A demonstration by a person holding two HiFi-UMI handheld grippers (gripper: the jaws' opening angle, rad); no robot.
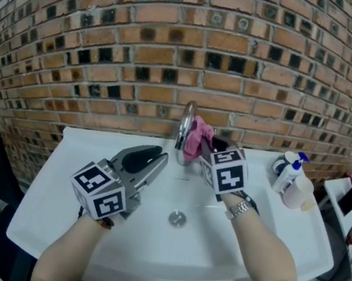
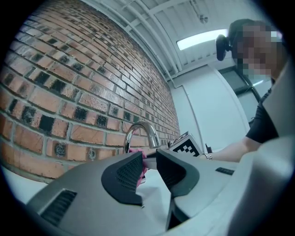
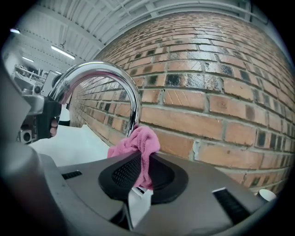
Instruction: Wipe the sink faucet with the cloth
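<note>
The faucet [image 1: 186, 124] is a chrome gooseneck with an upright long axis. It rises at the back of the sink [image 1: 69, 219] just in front of the brick wall [image 1: 176, 40]. Its arch curves toward the person and the spout points down over the basin.

The pink cloth [image 1: 197, 138] is bunched against the faucet's stem, low down, on its right side in the head view. The right claw [image 1: 211, 146] is clamped on the cloth. In the right gripper view a fold of cloth [image 3: 138, 140] is pinched between the closed pads of that claw [image 3: 142, 160], with the rest bulging out at the foot of the faucet [image 3: 103, 71].

The left claw [image 1: 154, 159] hangs over the basin, left of the faucet and apart from it, aimed toward the spout. Its jaws stand narrowly apart with nothing between them. In its own view, the gap of the left claw [image 2: 150, 162] frames the faucet [image 2: 140, 129] and a bit of cloth [image 2: 137, 151] beyond.

Only the head view shows the drain [image 1: 177, 218], the watch [image 1: 239, 208] on the right wrist, and the bottles [image 1: 290, 174] at the sink's right back corner, well apart from the right claw. Only the left gripper view shows the person's arm and the ceiling light.

The wall stands close behind the faucet. Broad white basin lies in front of it and to both sides.
</note>
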